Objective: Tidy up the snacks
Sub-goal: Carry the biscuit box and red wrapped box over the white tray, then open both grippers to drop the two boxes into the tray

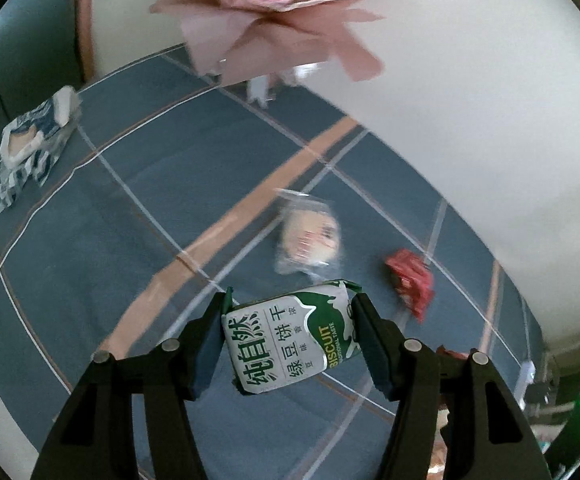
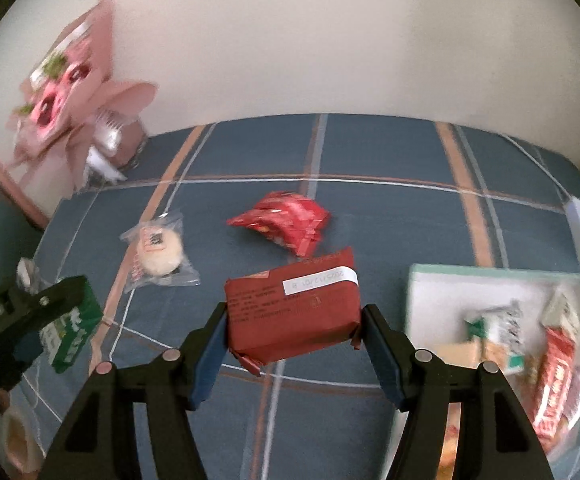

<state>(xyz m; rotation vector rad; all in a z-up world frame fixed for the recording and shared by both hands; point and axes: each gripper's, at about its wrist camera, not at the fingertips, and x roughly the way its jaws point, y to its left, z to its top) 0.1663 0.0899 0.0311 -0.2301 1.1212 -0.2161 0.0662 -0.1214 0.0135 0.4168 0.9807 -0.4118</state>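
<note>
Nearest the lens, lower centre of the right wrist view: right gripper (image 2: 292, 322), pads pressed on both ends of a dark red packet (image 2: 292, 312), long axis crosswise between the jaws, lifted clear of the blue plaid cloth (image 2: 390, 152). Lower right of that frame: white tray (image 2: 430, 292) with a pale green rim, already holding several snacks, just beside the right jaw and so much the nearer drop for this hand. Lower centre of the left wrist view: left gripper (image 1: 290, 336) clamped on a green and white biscuit pack (image 1: 290, 340), likewise held across the jaws; tray not visible from there, probably the longer carry. Loose on the cloth, mid-frame: bright red wrapper (image 2: 286, 224), and left of it a clear-wrapped round cake (image 2: 158, 250).
</note>
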